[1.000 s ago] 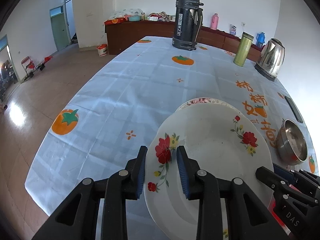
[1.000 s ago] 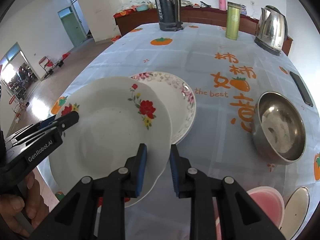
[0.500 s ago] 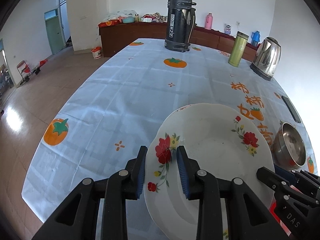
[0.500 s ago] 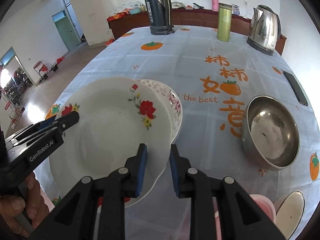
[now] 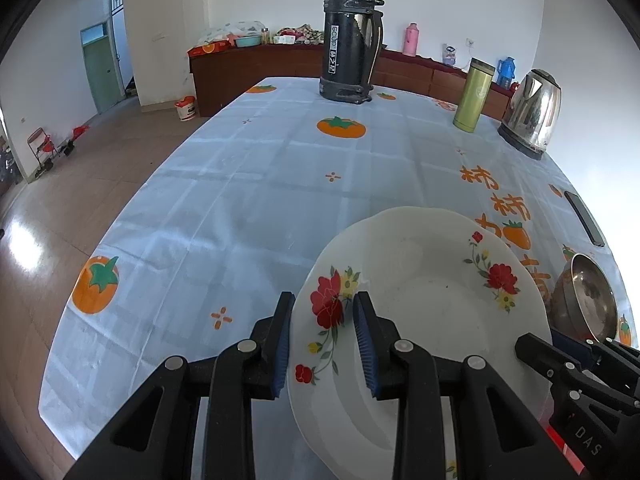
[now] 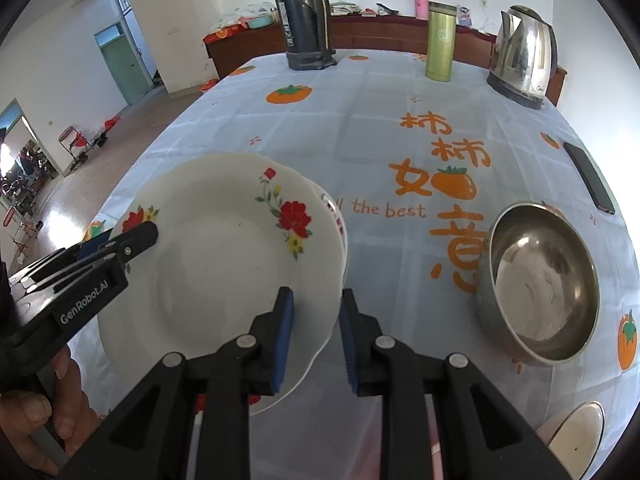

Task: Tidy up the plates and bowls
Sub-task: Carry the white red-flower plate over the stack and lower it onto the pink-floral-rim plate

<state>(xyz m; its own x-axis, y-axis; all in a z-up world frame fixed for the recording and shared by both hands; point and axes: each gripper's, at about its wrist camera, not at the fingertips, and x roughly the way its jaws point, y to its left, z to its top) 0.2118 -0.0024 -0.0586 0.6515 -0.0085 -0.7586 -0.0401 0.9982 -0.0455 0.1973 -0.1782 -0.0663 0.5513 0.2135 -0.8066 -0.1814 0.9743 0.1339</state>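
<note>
A white plate with red flowers (image 5: 424, 312) (image 6: 224, 264) is held by both grippers over the table. My left gripper (image 5: 323, 340) is shut on its left rim. My right gripper (image 6: 314, 336) is shut on its right rim. Under it lies a second plate with a pink patterned rim (image 6: 336, 216), almost wholly hidden; only its right edge shows in the right wrist view. A steel bowl (image 6: 540, 280) (image 5: 588, 300) sits on the table to the right.
At the far end of the table stand a black thermos (image 5: 350, 36), a green tumbler (image 5: 472, 96) and a steel kettle (image 5: 532, 112). A phone (image 6: 588, 176) lies at the right edge. A small white dish (image 6: 576, 432) sits near right.
The flowered plate has moved over the pink-rimmed plate, which now is nearly covered. Both grippers kept their hold.
</note>
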